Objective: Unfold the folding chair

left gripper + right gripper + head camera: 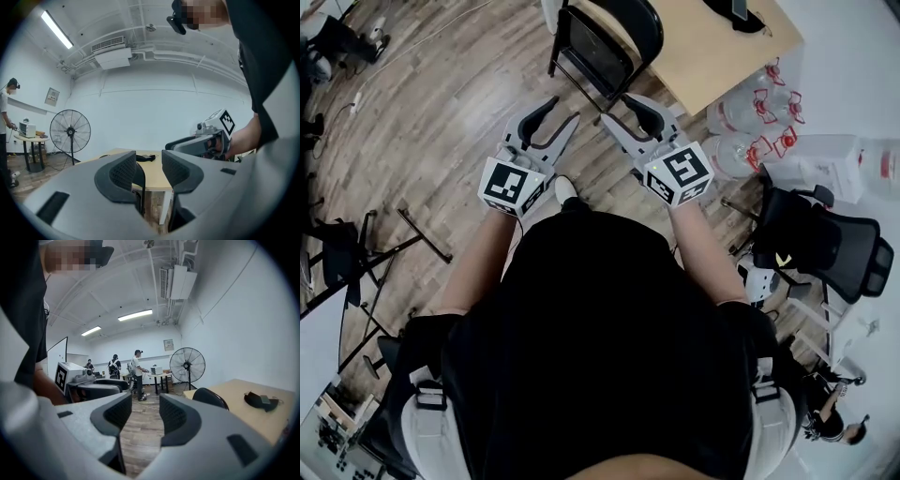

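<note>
**Both grippers released, short of the folding chair**

The left gripper (566,109) and the right gripper (617,107) were held side by side above the wooden floor (441,122). Each had its jaws apart, with nothing between the pads. The black folding chair (609,42) stood upright just ahead of them, against the near edge of the light wooden table (722,47), and neither gripper touched it. A pedestal fan (70,131) stood near the far wall.

A wood plank floor (431,131) ran under a light wooden table (722,47) at the far right, with water jugs (750,131) beside it. White walls (154,112) rose to strip lights (135,315). A big standing fan (70,132) stood by the far wall.
</note>
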Demonstrator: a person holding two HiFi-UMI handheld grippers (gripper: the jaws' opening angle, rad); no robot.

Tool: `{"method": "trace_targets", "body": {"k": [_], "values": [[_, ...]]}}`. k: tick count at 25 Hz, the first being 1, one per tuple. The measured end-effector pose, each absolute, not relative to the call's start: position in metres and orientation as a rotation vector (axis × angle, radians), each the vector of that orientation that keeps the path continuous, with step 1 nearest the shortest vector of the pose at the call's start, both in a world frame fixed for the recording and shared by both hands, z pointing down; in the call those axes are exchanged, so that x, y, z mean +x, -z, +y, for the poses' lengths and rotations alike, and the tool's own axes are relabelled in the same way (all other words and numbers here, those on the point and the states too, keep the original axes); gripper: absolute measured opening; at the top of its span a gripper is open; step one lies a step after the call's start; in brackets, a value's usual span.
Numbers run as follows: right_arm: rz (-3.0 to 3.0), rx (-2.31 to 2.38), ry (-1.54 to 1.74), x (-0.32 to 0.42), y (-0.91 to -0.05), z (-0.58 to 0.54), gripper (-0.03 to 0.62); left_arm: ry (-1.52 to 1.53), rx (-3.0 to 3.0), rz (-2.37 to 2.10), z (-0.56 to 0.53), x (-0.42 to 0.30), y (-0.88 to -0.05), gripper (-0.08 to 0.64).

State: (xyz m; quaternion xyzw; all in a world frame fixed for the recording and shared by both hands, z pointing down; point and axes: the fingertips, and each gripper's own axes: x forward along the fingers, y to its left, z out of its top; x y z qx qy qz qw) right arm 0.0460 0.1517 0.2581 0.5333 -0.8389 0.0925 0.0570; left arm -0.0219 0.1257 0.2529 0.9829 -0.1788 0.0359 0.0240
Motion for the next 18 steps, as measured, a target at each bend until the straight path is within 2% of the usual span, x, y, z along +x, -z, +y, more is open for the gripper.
{"method": "trace_targets", "body": {"k": [12,18], "values": [[-2.478,1.672,-0.352,0.045,-0.275,0.087,0.184,-0.07,3.016,-0.513,0.048,-0.028,-0.266,0.163],[-2.485,1.671,-0.344,0.078,-0.277,0.053,0.184,-0.066,3.023,-0.51,0.024,0.0,-0.268,0.158]]}}
